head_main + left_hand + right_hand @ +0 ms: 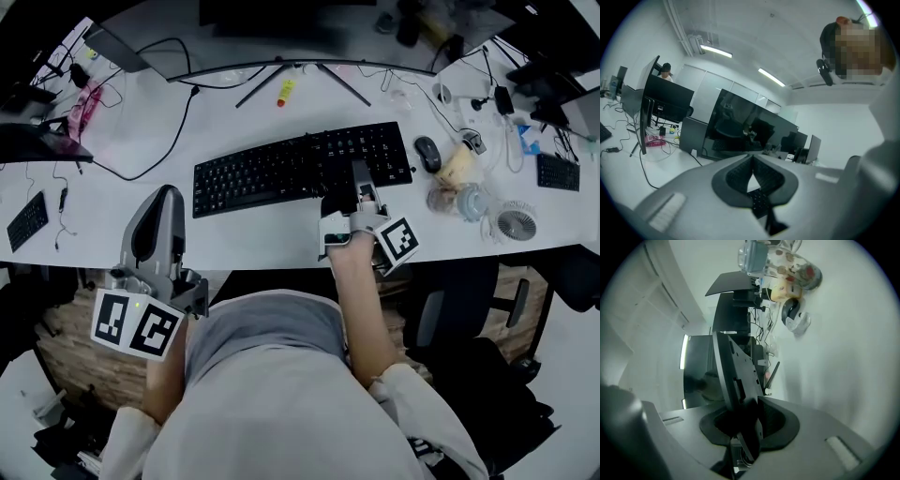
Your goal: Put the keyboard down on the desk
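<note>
**Head view.** A black keyboard [281, 169] lies across the middle of the white bench [244, 246], its long side running left to right. The right claw [361, 199] reaches over the near edge of the bench and grips the keyboard's near edge, right of its centre. The left claw [167, 197] stands upright at the near left, apart from the keyboard. A mouse [427, 153] sits just right of the keyboard, and a small fan [516, 222] lies further right.

**Left gripper view.** The left claw [751, 158] is clenched on nothing, its pads meeting at the tips. It points up past a dark monitor [740, 126] toward a ceiling light [715, 49].

**Right gripper view.** The right claw [747, 427] is grasping the keyboard [733, 376], seen edge-on with its underside showing. The held edge stands clear of the bench [843, 371]. Whether the far edge touches cannot be told. The mouse [790, 308] shows beyond.
</note>
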A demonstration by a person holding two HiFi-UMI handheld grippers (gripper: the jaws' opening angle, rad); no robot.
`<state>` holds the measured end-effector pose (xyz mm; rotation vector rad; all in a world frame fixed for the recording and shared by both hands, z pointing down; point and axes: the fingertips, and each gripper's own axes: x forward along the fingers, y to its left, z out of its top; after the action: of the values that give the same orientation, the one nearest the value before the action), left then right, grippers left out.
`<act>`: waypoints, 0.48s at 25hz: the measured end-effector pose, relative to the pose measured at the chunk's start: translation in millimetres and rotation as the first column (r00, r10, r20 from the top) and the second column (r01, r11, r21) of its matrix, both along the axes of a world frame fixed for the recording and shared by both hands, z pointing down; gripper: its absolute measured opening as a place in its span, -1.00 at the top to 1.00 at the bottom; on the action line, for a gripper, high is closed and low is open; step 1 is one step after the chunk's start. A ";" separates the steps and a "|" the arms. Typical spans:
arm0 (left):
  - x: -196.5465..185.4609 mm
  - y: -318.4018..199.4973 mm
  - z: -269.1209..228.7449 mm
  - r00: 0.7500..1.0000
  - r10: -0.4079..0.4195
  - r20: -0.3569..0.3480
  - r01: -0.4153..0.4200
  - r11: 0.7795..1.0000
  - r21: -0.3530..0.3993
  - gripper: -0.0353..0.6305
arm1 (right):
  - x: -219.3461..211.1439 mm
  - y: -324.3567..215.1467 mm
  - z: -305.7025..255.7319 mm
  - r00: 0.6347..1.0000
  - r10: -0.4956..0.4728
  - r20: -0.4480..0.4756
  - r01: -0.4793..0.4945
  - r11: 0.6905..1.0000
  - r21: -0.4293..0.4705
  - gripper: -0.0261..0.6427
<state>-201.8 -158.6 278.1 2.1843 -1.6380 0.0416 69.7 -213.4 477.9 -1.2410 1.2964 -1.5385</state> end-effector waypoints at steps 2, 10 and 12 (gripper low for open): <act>-0.3 0.1 -0.1 1.000 0.003 0.004 -0.003 1.000 -0.001 0.89 | -1.9 0.9 7.4 1.000 0.008 0.030 -0.007 1.000 -0.014 0.67; -1.6 -0.8 2.0 1.000 0.005 0.006 -0.005 1.000 -0.009 0.89 | -4.9 6.1 30.0 0.996 0.033 0.085 -0.028 0.997 -0.066 0.67; -2.4 -1.5 2.6 1.000 0.005 0.004 -0.005 1.000 -0.012 0.89 | -4.5 6.3 33.1 0.995 0.039 0.087 -0.033 0.997 -0.074 0.67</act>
<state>-204.2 -160.1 280.8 2.1806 -1.6307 0.0562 65.1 -207.1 511.0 -1.2203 1.1645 -1.6088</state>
